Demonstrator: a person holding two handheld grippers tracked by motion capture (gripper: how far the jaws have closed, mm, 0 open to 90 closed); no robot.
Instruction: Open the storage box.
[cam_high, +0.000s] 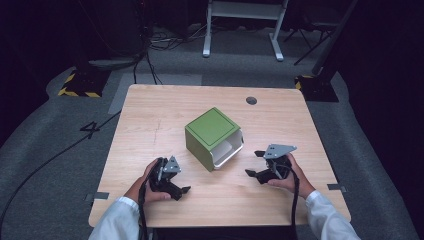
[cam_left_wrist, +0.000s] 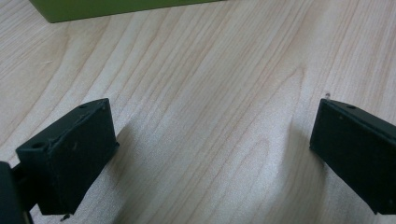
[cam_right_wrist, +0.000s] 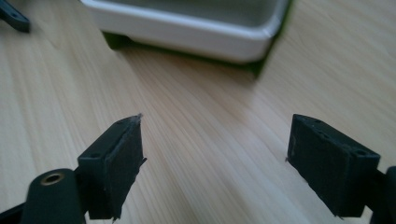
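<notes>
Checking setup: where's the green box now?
High view: green box sits mid-table, between left claw and right claw, white opening facing the right one.

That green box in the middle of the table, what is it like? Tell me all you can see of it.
The green box is a cube-like case with a matt olive shell and a thin dark square line on its top. One side is open, and a white inner tray with rounded corners sticks out a little there, toward the right gripper. It sits flat on the wooden table, turned corner-on to the person. Neither gripper touches it.
</notes>
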